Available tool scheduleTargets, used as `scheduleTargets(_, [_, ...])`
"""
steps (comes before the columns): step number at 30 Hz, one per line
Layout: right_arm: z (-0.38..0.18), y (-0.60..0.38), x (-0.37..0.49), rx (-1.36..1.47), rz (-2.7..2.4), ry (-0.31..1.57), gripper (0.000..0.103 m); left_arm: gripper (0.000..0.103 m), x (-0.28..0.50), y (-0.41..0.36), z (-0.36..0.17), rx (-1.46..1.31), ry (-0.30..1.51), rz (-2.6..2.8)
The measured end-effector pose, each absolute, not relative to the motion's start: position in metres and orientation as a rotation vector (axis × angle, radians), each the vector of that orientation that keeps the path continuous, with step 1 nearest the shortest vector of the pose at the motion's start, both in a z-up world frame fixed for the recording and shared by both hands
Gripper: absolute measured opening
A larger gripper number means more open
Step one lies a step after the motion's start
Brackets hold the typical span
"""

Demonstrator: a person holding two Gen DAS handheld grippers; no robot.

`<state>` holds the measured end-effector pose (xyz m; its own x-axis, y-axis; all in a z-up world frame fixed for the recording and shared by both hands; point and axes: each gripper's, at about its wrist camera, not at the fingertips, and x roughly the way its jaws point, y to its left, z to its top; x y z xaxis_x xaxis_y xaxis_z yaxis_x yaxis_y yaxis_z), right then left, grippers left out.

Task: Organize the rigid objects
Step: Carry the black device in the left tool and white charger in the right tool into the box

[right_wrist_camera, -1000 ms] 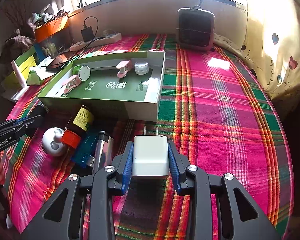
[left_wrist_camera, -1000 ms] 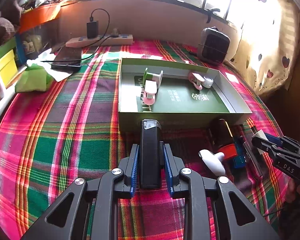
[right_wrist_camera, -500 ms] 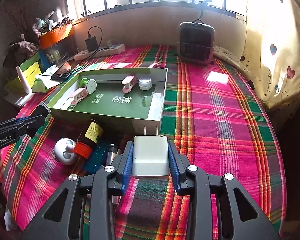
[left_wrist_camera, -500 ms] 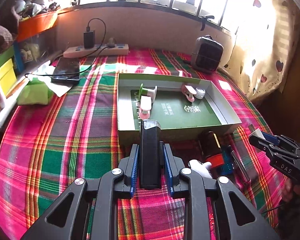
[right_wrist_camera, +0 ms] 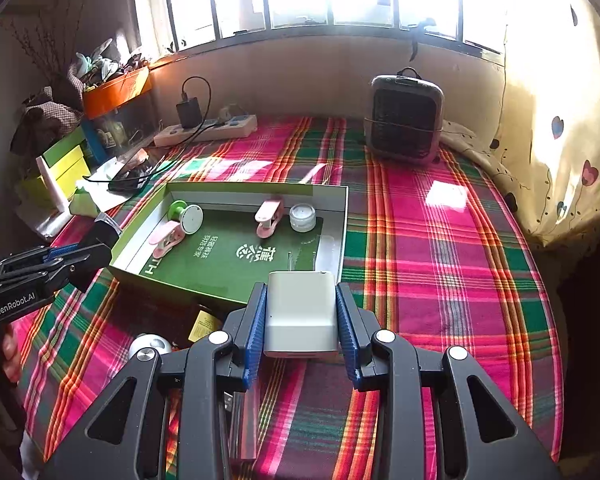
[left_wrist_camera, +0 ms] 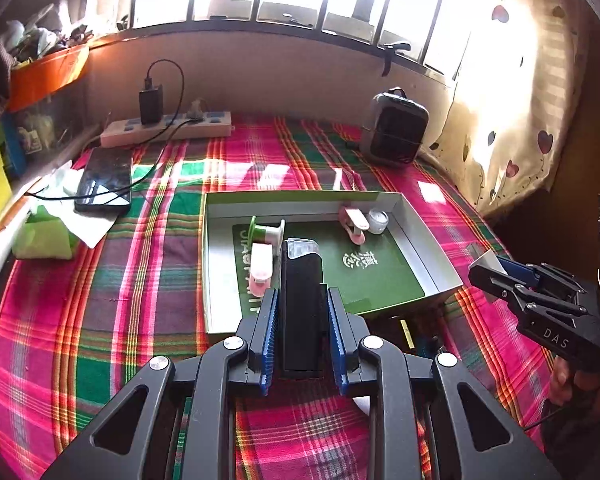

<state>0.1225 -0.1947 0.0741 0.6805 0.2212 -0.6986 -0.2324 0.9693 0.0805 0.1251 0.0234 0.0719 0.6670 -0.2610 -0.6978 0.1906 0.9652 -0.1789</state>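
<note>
My left gripper point(left_wrist_camera: 302, 300) is shut on a black lighter-like block point(left_wrist_camera: 301, 304) with a clear cap, held above the near edge of the green box point(left_wrist_camera: 428, 256). My right gripper point(right_wrist_camera: 301, 298) is shut on a white plug adapter point(right_wrist_camera: 301, 312), prongs forward, above the box's near right corner point(right_wrist_camera: 342, 216). The box holds a green spool point(right_wrist_camera: 184, 212), two pink clips point(right_wrist_camera: 269, 216) and a small white jar point(right_wrist_camera: 302, 216). Each gripper shows in the other's view, the right point(left_wrist_camera: 496, 276) and the left point(right_wrist_camera: 88, 256).
On the plaid cloth in front of the box lie a brown bottle with a yellow label point(right_wrist_camera: 204, 324), a white round object point(right_wrist_camera: 150, 346) and other items, partly hidden by my grippers. A small heater point(right_wrist_camera: 406, 118), a power strip point(right_wrist_camera: 208, 130) and a phone point(left_wrist_camera: 106, 180) are at the back.
Both grippers have risen and moved forward toward the box, each still holding its object. The loose items in front of the box have slipped under the grippers.
</note>
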Motion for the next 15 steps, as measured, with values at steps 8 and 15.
scheduleTargets(8, [0.068,-0.188,0.151,-0.016,0.252,0.807,0.035,0.022,0.151,0.01,0.069,-0.074,0.815,-0.284])
scheduleTargets(15, [0.06,-0.184,0.171,-0.015,0.256,0.821,0.035,0.022,0.172,0.002,0.059,-0.075,0.843,-0.301])
